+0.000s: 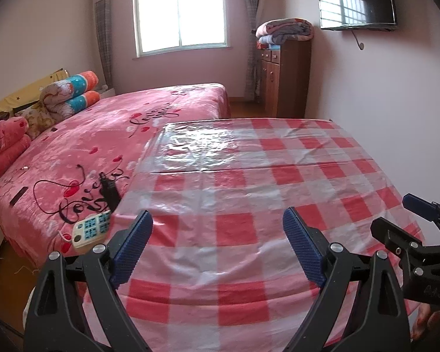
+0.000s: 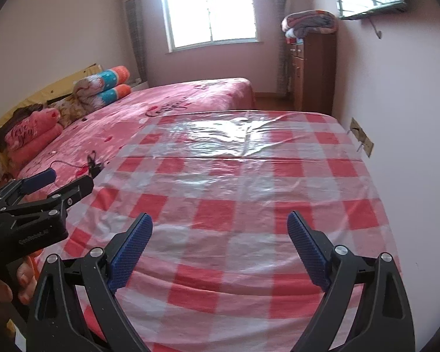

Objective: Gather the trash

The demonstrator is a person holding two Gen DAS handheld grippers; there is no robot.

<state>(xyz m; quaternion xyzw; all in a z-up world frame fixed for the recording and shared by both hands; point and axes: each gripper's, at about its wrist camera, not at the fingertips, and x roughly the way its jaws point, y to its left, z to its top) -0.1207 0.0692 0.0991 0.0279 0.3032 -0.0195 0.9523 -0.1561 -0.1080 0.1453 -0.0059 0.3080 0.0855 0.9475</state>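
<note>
Hovering over the checked tabletop (image 1: pixel 249 193), left hand-held gripper (image 1: pixel 217 234) and right hand-held gripper (image 2: pixel 220 237) both gape wide, released, grasping nothing.

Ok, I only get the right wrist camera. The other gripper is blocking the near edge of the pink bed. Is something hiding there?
Observer: Yes. A white keypad gadget with blue buttons lies at the edge of the bed, beside the checked tablecloth.
Operator: Is it trash?
Observer: I can't tell. Further left, a small dark rectangle also lies flat on the bedspread.
Operator: And are that gripper's jaws open?
Observer: Yes, the left gripper is wide open with nothing between its jaws.
</note>
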